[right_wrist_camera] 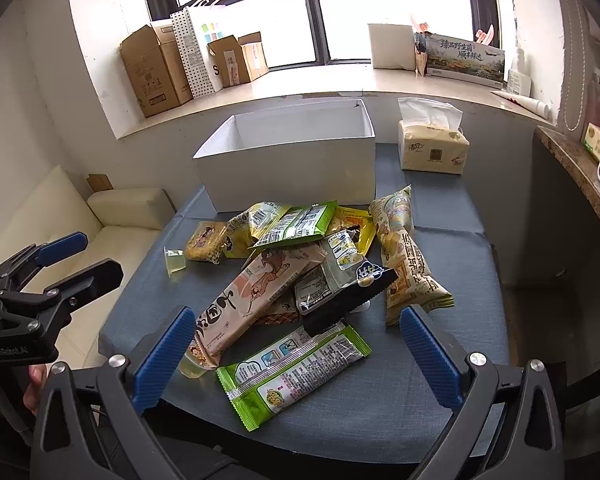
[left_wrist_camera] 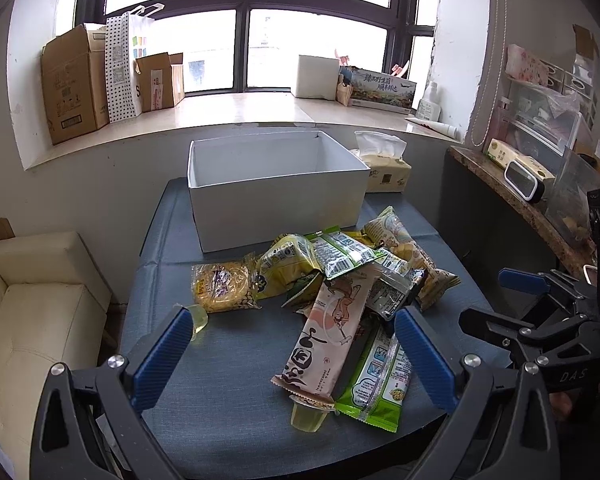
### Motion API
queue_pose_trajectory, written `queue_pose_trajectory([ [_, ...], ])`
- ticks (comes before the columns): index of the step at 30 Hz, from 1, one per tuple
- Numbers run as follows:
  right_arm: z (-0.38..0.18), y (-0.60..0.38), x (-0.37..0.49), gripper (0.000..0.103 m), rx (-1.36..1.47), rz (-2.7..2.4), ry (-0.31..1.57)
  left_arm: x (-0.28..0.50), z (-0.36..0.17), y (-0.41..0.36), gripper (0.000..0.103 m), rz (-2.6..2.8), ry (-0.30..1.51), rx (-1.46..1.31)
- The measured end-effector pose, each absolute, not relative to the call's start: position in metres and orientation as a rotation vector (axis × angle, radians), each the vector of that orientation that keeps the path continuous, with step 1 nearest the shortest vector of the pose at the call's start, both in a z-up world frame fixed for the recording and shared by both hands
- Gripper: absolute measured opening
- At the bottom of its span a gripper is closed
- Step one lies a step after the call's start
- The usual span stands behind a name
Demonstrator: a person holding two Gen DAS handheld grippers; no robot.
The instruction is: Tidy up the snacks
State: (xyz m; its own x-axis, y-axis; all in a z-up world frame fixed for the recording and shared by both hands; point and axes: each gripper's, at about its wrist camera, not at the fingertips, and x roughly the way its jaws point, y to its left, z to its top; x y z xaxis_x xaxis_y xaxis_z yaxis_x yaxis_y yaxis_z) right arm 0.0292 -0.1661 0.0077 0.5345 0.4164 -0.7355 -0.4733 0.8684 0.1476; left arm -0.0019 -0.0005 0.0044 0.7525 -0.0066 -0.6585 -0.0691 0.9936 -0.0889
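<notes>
A pile of snack packets [left_wrist_camera: 340,276] [right_wrist_camera: 308,252] lies on the blue table [left_wrist_camera: 228,380] [right_wrist_camera: 440,380] in front of an empty white box [left_wrist_camera: 276,184] [right_wrist_camera: 296,160]. A long pink packet [left_wrist_camera: 332,328] [right_wrist_camera: 256,300] lies on top. A green packet [left_wrist_camera: 380,380] [right_wrist_camera: 296,368] and a jelly cup [left_wrist_camera: 310,414] [right_wrist_camera: 194,364] sit nearest. A yellow cake packet [left_wrist_camera: 222,286] [right_wrist_camera: 206,240] lies at the left. My left gripper [left_wrist_camera: 294,354] is open above the near pile. My right gripper [right_wrist_camera: 296,354] is open over the green packet. Both hold nothing.
A tissue pack [left_wrist_camera: 384,168] [right_wrist_camera: 432,144] stands right of the box. A cream sofa [left_wrist_camera: 32,312] [right_wrist_camera: 112,220] is left of the table. A stone counter [left_wrist_camera: 520,200] [right_wrist_camera: 580,168] runs along the right. Cardboard boxes [left_wrist_camera: 76,84] [right_wrist_camera: 156,72] line the windowsill.
</notes>
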Motion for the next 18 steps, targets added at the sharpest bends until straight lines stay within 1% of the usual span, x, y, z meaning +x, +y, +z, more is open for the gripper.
queue_pose_trajectory([
  [18, 0.0066, -0.1662, 0.0294, 0.103, -0.072, 0.531, 0.859, -0.0016, 0.0013, -0.0009, 0.103, 0.042, 0.729, -0.104],
])
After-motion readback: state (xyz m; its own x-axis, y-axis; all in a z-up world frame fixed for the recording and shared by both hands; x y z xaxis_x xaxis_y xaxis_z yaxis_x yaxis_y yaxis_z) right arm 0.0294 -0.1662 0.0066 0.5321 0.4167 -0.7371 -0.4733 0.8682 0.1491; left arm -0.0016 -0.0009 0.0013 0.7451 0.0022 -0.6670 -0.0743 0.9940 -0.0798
